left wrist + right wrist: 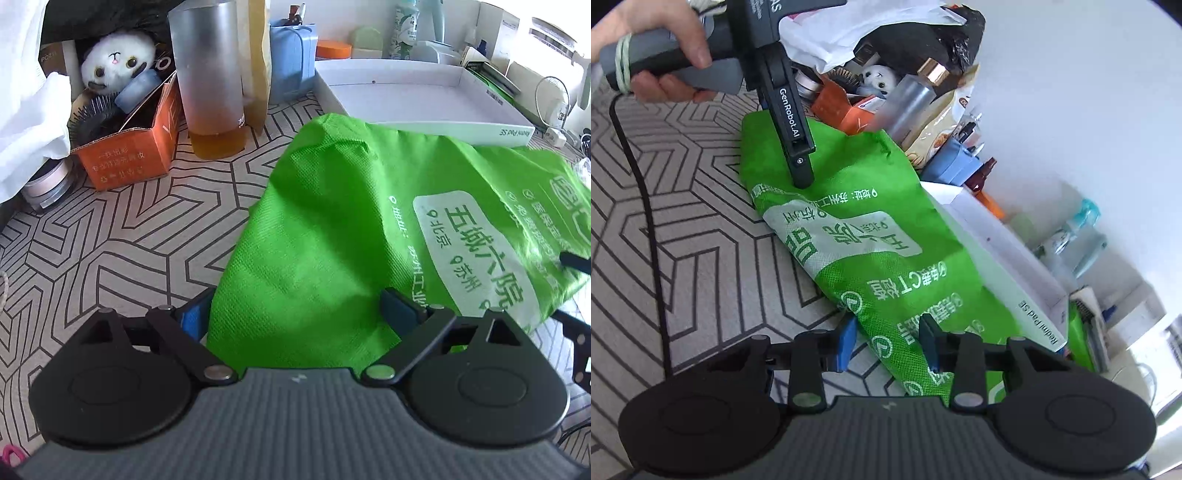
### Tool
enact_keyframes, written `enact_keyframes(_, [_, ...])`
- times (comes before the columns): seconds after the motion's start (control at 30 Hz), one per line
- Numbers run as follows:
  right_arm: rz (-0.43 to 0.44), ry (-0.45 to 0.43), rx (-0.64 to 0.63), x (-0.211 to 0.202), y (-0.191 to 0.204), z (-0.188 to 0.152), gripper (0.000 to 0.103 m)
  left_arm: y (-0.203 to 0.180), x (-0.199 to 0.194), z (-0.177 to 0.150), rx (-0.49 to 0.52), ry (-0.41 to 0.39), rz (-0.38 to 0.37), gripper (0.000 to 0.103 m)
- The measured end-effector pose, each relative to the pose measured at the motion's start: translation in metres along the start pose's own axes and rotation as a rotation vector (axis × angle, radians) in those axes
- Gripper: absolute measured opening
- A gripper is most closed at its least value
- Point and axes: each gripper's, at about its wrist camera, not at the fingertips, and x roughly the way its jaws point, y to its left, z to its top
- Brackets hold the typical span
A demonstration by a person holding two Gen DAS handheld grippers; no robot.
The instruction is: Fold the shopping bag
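A bright green non-woven shopping bag with white print lies flattened and creased on the patterned table. My left gripper is open wide at one end of the bag. Its right finger rests on the fabric and its left one sits at the bag's edge. In the right wrist view a hand holds that gripper, and one finger presses on the bag. My right gripper is open and straddles the bag's other end, with fabric passing between its blue pads. Its fingertip shows blurred.
A shallow white box lid lies just behind the bag. At the back left stand an orange carton, a frosted bottle, a plush toy and a blue container. A black cable runs across the table.
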Motion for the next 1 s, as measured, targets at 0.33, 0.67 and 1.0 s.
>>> enact_keyframes(0.33, [0.002, -0.009, 0.045, 0.017, -0.022, 0.000, 0.046, 0.003, -0.001, -0.001, -0.025, 0.003, -0.010, 0.095])
enact_keyframes(0.67, [0.014, -0.198, 0.347, -0.023, -0.064, -0.008, 0.019, 0.008, -0.039, -0.006, -0.072, -0.050, 0.018, 0.095])
enact_keyframes(1.0, [0.170, -0.503, 0.625, -0.089, -0.105, -0.012, 0.017, -0.070, -0.064, 0.003, 0.020, -0.146, -0.054, 0.095])
